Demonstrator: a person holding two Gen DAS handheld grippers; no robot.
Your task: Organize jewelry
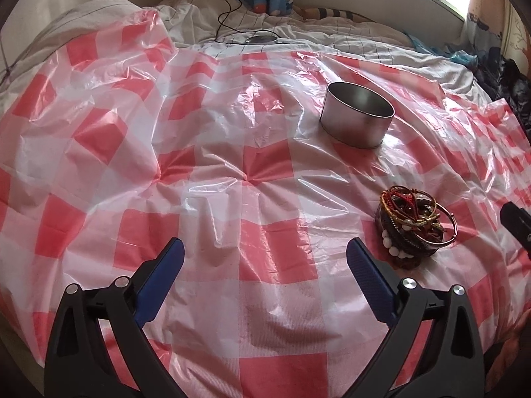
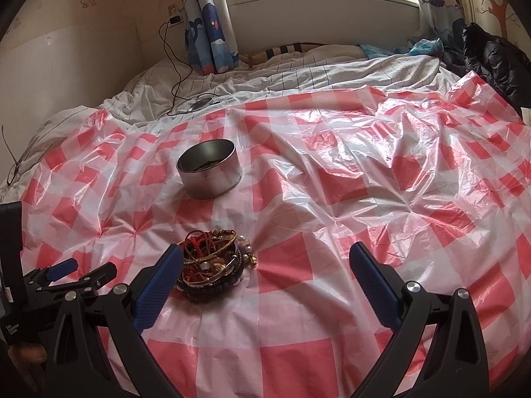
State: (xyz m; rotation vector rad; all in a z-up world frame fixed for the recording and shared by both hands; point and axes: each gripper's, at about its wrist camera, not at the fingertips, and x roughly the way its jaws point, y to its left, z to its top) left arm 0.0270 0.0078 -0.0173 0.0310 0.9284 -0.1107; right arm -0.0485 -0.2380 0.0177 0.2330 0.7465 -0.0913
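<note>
A tangled pile of bracelets and bangles point(image 1: 413, 224) in red, gold, black and white beads lies on the red-and-white checked plastic sheet point(image 1: 252, 179). Beyond it stands an open round metal tin point(image 1: 356, 119), upright. My left gripper point(image 1: 265, 255) is open and empty, with the pile just right of its right finger. In the right wrist view the same pile point(image 2: 212, 263) lies beside the left finger of my right gripper point(image 2: 265, 260), which is open and holds nothing. The tin point(image 2: 209, 169) stands farther back, with something dark at its bottom. The left gripper point(image 2: 73, 275) shows at the lower left.
The sheet covers a bed with a striped white quilt point(image 2: 298, 73). A black cable point(image 2: 176, 76) runs from a wall socket to a small round device point(image 2: 199, 103). Dark clothing point(image 2: 491, 53) is heaped at the right. Curtains point(image 2: 209, 23) and a window stand behind.
</note>
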